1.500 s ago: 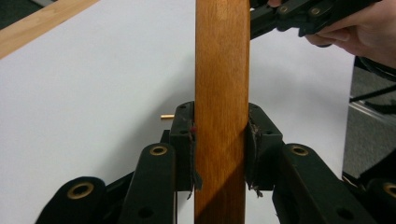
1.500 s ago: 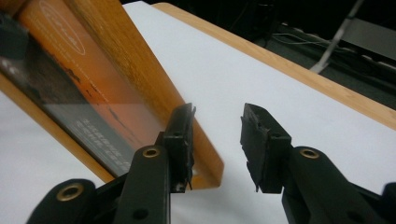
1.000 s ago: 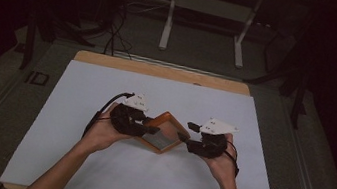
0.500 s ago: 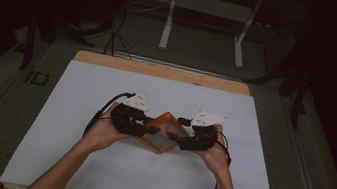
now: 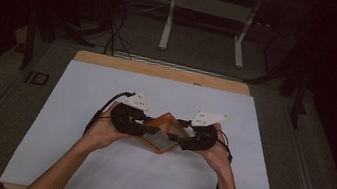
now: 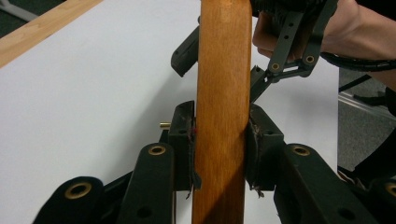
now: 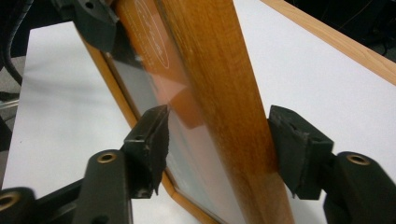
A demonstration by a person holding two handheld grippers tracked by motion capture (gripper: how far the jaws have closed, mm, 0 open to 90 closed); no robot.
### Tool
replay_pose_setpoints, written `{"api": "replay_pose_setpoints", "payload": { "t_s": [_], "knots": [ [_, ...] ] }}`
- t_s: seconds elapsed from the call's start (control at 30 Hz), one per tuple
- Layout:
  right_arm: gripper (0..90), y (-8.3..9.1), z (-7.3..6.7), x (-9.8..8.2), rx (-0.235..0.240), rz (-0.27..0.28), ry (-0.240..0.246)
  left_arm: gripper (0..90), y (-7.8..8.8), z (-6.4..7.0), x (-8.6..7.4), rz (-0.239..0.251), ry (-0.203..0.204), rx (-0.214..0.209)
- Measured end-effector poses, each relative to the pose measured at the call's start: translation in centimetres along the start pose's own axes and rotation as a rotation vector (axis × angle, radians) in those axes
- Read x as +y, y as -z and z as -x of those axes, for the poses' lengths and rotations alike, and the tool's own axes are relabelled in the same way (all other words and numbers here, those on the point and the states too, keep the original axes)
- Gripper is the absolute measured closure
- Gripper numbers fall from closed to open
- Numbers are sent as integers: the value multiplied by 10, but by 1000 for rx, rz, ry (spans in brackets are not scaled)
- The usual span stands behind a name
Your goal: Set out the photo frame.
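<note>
At frame centre over the bench (image 5: pixel 76 126), your left gripper (image 6: pixel 219 140) clamps the wooden frame (image 5: pixel 164 129); your right gripper (image 7: pixel 217 140) straddles it, jaws slightly apart. Rigid, glazed, likely fragile: grip the wood rails.

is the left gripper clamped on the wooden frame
Yes, in the left gripper view both pads of the left gripper press the wooden frame between them.

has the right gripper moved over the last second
Yes. The right gripper has slid a little left, away from the table's right edge, closing in on the wooden frame.
</note>
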State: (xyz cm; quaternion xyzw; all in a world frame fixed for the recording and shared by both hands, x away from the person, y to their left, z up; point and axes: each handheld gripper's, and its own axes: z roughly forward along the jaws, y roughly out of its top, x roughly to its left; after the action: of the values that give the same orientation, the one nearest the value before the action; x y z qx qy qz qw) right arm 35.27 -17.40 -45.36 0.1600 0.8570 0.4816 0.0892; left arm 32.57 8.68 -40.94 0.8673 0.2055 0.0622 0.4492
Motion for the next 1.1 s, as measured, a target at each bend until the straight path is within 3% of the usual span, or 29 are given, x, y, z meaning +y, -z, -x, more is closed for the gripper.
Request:
{"api": "replay_pose_setpoints", "payload": {
  "t_s": [0.2, 0.57, 0.93, 1.1],
  "knots": [
    [467, 5, -2, -2, -12, -6, 24, 660, -1, -1, 0, 10, 8, 9],
    [636, 19, -9, -10, 2, 8, 58, 541, -1, -7, -2, 54, 76, 19],
    [679, 23, -17, -13, -47, -7, 81, 459, 11, -14, -10, 126, 117, 35],
    [681, 25, -17, -17, -56, -4, 70, 420, 16, -16, -17, 135, 108, 78]
  ]
}}
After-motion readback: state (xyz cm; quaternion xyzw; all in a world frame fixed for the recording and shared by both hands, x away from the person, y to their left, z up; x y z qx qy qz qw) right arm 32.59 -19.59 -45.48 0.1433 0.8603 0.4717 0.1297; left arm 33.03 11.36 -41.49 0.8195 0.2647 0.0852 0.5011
